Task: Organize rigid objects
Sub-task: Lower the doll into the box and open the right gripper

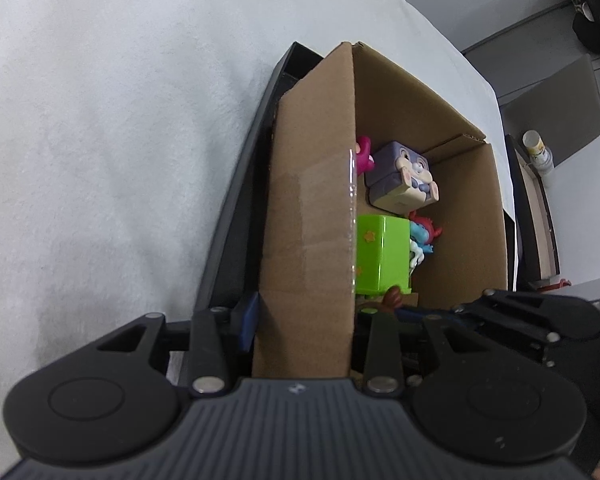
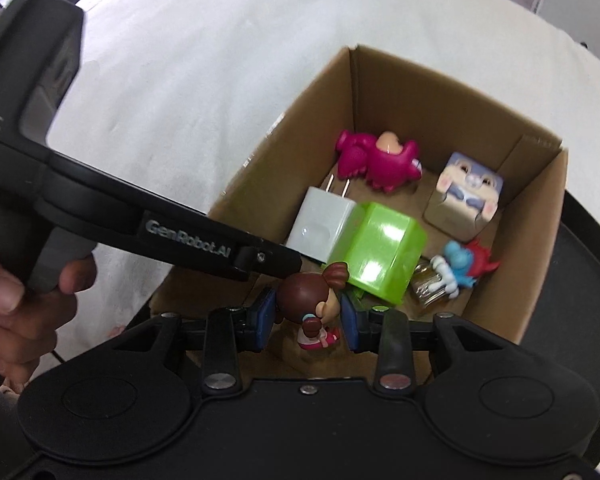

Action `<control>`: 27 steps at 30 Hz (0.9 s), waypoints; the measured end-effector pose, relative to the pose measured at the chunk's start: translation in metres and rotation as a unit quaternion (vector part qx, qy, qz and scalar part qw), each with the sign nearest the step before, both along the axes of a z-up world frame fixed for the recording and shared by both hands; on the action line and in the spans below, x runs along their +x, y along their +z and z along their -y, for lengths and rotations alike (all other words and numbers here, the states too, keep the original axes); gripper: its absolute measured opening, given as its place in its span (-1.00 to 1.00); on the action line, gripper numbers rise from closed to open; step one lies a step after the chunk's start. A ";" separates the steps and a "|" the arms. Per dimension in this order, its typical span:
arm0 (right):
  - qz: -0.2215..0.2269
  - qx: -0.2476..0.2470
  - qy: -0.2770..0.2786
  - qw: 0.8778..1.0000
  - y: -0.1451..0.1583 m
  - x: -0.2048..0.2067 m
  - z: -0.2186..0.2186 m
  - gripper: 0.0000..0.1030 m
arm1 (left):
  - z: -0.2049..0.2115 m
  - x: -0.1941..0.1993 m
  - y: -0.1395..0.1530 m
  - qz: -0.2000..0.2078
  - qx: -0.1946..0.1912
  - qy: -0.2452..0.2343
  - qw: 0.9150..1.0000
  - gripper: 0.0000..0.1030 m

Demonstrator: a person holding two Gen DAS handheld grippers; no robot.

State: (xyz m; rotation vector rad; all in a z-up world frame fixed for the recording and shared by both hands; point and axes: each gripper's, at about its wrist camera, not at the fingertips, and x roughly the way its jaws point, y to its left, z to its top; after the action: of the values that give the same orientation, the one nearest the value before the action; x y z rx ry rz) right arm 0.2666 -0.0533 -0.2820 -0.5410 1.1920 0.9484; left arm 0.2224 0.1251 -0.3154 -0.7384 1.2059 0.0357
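- Right gripper [image 2: 309, 318]: pads either side of the brown-haired doll figure [image 2: 314, 304], apparently clamped on it, low inside the cardboard box [image 2: 452, 92].
- Left gripper [image 1: 300, 332]: straddles the box's near wall; whether it pinches, cannot tell.
- Ahead of the right gripper, already boxed: green box [image 2: 384, 252], white charger [image 2: 324, 224], pink toy [image 2: 376, 160], bunny cube [image 2: 466, 196], blue-red figure [image 2: 460, 264].
- Judgement: mostly done; doll release remains.

Worktop: white cloth-covered worktop [image 1: 100, 128], spreading ahead and left of the left claw.
Floor: grey floor [image 1: 540, 40], beyond the far-right edge.
Furniture: grey panel [image 1: 556, 108], far right.
Clutter: dark bags [image 1: 592, 4], top right corner.
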 end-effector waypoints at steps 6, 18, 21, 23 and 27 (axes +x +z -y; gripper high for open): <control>-0.013 0.025 -0.024 0.999 0.003 0.006 0.007 -0.28 | -0.003 0.007 0.001 0.004 0.010 0.013 1.000 -0.30; 0.005 0.066 -0.074 0.995 0.040 0.001 0.044 -0.22 | -0.002 0.010 0.008 -0.003 0.033 -0.009 0.999 -0.28; 0.022 0.084 -0.092 0.992 0.057 -0.001 0.057 -0.14 | 0.003 0.013 0.018 0.002 0.048 -0.017 0.999 -0.06; 0.029 0.096 -0.105 0.989 0.068 -0.003 0.068 -0.11 | 0.005 0.015 0.026 0.004 0.063 -0.025 0.998 0.12; 0.047 0.110 -0.139 0.983 0.086 -0.005 0.096 0.06 | 0.007 0.014 0.045 -0.003 0.088 -0.031 0.996 0.34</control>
State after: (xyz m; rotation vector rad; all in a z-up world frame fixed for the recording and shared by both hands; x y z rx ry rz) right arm 0.2613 -0.1493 -0.1959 -0.2316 1.0307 0.7940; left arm 0.2363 0.1182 -0.2708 -0.5468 1.2128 0.0919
